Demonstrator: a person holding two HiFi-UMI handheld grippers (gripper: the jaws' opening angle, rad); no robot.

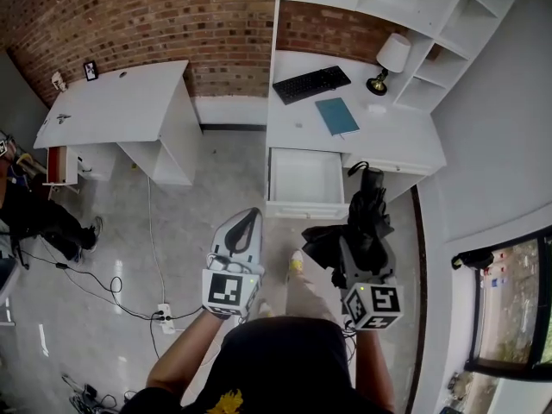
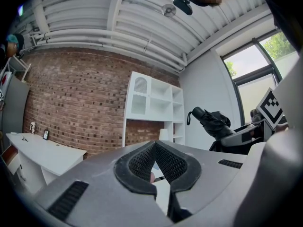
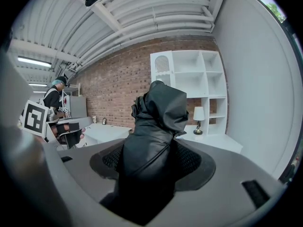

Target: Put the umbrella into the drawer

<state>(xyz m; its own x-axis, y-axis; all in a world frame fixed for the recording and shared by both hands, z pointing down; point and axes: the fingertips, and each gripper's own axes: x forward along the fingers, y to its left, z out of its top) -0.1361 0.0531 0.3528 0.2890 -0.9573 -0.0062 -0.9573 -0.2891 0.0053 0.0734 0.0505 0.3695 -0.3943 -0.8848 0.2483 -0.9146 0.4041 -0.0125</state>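
My right gripper [image 1: 367, 228] is shut on a folded black umbrella [image 1: 369, 203], which sticks out past the jaws toward the desk; loose fabric hangs to its left. In the right gripper view the umbrella [image 3: 156, 126] fills the gap of the right gripper [image 3: 154, 161] and hides the pads. The white drawer [image 1: 304, 178] stands pulled open and empty under the desk, just ahead and left of the umbrella's tip. My left gripper [image 1: 251, 216] hovers over the floor in front of the drawer. The left gripper [image 2: 155, 144] is shut, pads touching at the tip, holding nothing. The umbrella [image 2: 214, 122] shows at its right.
On the white desk [image 1: 397, 136] lie a black keyboard [image 1: 311, 84], a blue book [image 1: 336, 116] and a lamp [image 1: 391, 59]. White shelves [image 1: 431, 15] rise behind. A second white desk [image 1: 116, 102] stands at left. Cables and a power strip [image 1: 164, 313] lie on the floor.
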